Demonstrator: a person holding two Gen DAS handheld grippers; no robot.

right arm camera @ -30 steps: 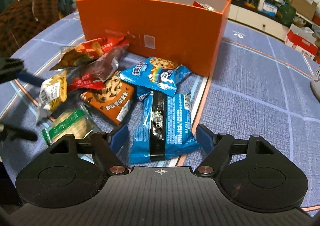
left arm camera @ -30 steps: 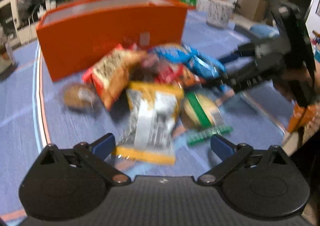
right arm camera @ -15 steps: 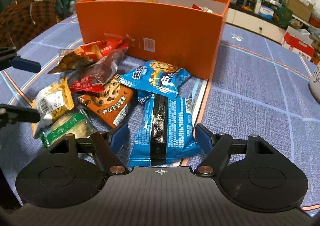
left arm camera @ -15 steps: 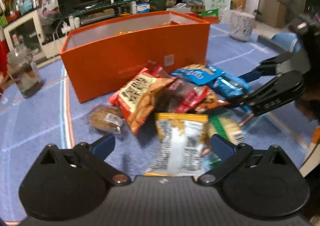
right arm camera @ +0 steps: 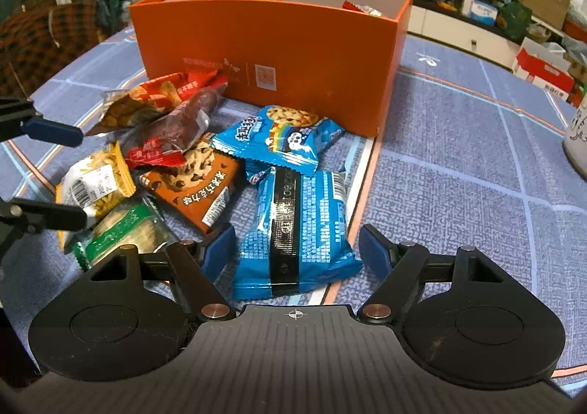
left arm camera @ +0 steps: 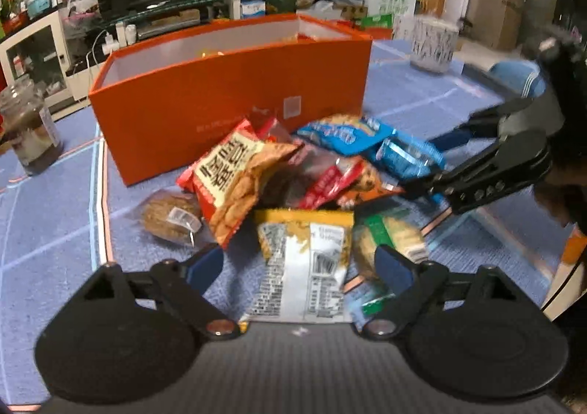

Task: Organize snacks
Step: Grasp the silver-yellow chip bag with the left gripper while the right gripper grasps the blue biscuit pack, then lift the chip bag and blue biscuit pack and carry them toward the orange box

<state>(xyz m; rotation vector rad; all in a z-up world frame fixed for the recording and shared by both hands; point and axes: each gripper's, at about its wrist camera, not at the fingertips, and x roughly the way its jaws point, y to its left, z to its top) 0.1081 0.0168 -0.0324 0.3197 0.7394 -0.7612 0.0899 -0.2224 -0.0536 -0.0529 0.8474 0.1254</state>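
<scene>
Closing left tool [left arm camera: 299, 263], nothing gripped yet, astride yellow snack packet [left arm camera: 304, 260] lying lengthwise straight ahead; right tool [right arm camera: 297, 249] hanging unclenched

I see a tall cardboard box [right arm camera: 279, 43], bright orange outside and pale white within. The woven tablecloth [right arm camera: 458, 172] is muted blue, crossed by light blue and orange lines. My glossy foil packet [right arm camera: 293, 227] is sky blue with a black stripe down its middle. A brown cookie wrapper [right arm camera: 194, 183] shows chocolate-chip biscuits. A yellow-edged white packet [left arm camera: 304, 263] carries black barcodes. My gripper pads [right arm camera: 374, 252] are dark blue on black arms.
</scene>
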